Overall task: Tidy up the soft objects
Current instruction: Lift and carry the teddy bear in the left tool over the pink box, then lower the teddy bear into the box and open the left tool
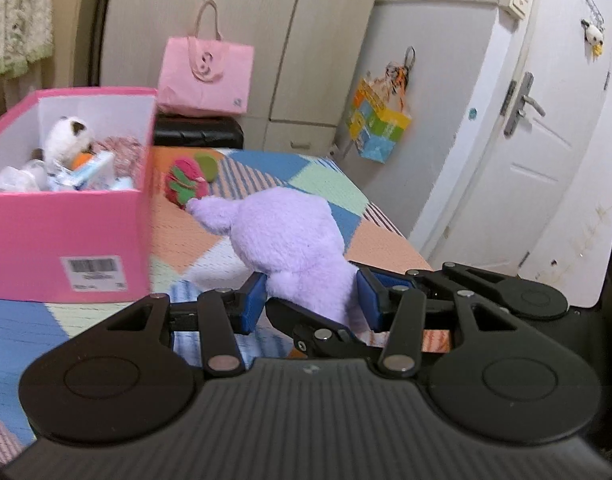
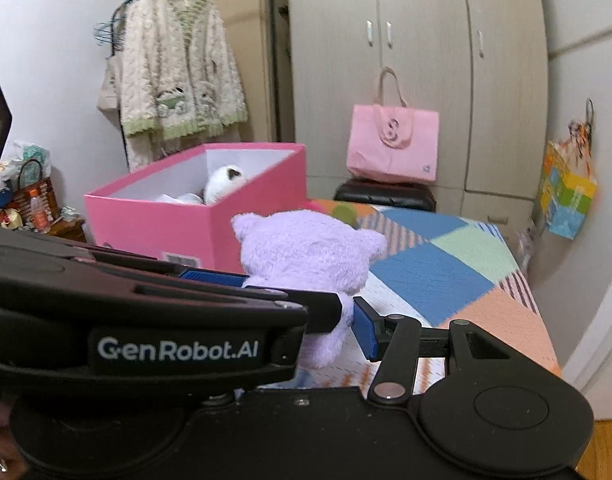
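Two grippers share one load. The left gripper [image 1: 309, 300] sits at the bottom centre of its own frame, blue pads pressed into the lower part of the purple plush [image 1: 284, 236]. In the right wrist view the right gripper [image 2: 347, 320] is low and centre, with one blue pad against the plush [image 2: 309, 252] and the other hidden behind the left tool, which crosses the lower left of that frame; I judge it clamped on the toy too. The plush is held just above the quilt [image 1: 369, 240], near the pink box [image 1: 66, 236] but not yet over it.

To carry well, I would keep both grips firm and level with each other, so the soft body does not twist or slip. It should rise enough that its ears clear the box rim before it travels across. The release should wait until the toy hangs over the open top; what shows of the inside already holds a white plush [image 1: 68, 136] and other bits.

Only the left view shows inside the box, a red and green toy [image 1: 188, 184] on the quilt beyond the plush, and a door [image 1: 545, 140] at the right. Only the right view shows a cardigan [image 2: 178, 64] hanging at upper left and clutter at the left edge. A pink bag [image 2: 391, 142] appears in both.
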Available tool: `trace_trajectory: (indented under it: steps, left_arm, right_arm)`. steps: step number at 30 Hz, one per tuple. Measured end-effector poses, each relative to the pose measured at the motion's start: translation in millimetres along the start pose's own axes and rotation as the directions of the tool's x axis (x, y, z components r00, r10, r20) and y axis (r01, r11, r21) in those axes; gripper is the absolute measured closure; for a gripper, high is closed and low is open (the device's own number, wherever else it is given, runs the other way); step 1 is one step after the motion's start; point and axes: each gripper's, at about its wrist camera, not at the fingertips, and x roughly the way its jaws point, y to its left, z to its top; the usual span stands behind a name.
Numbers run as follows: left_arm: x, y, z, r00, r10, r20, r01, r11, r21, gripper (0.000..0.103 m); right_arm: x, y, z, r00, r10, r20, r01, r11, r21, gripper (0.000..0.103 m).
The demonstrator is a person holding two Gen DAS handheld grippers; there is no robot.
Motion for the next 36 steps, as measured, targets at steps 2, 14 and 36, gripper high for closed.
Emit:
trace_trajectory:
  steps: [2,14,36]
  left_arm:
    - [-7.1,5.8,1.6,1.0,0.01,0.023,-0.01,1.0,-0.005,0.056]
    - [-37.2,52.3,35.4,0.988,0.084,0.13,-0.082,0.996,-0.021,0.056]
    - [-15.3,176.9,87.7,0.962,0.247,0.114,-0.227,0.961,-0.16,0.056]
  right_arm:
    - [0.4,7.2,3.5,1.0,0.011,0.014,-0.011,1.0,-0.002,0.045]
    - [23.6,48.0,51.8,0.992,0.094,0.087,-0.082,0.989,-0.126,0.045]
    - [149.5,106.1,112.3,0.952,0.307,-0.006,-0.307,0.948,-0.091,0.045]
